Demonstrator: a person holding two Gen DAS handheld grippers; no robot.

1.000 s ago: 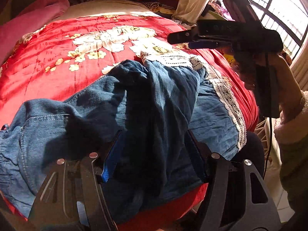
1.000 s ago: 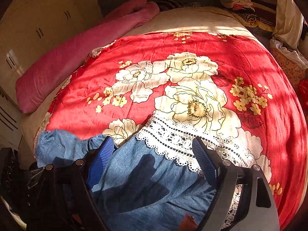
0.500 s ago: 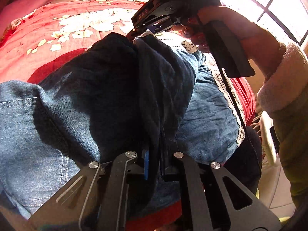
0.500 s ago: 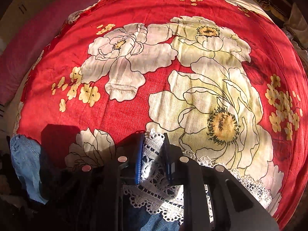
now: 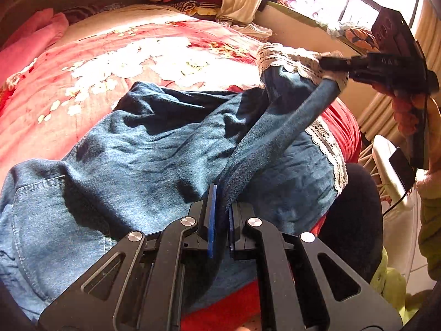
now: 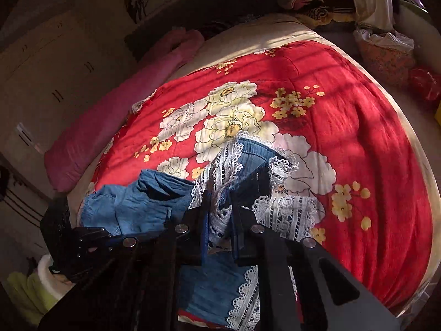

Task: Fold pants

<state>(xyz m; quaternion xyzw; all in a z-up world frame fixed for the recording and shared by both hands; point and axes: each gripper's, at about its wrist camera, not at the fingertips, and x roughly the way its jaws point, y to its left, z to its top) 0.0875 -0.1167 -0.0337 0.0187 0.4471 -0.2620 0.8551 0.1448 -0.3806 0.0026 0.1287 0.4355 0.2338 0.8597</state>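
Across the red floral quilt of the bed, you see the denim pants spread with their long axis running from the pocketed waist end at your near left toward the lace-trimmed cuffs at your right. Most of the cloth lies flat on the quilt; one leg is raised off it as a taut band strung between your two tools. Your left gripper has its jaws closed to a narrow slit on the near fold of that leg, low and close to the bed's edge. Your right gripper has its jaws pinched shut on the lace cuff, held higher and well apart from the left, toward the window side. The raised band therefore slopes upward from left jaws to right jaws. Judged from this, the cuff end is the free end to travel, and your right hand is the nearer to it; the waist lies leftward.
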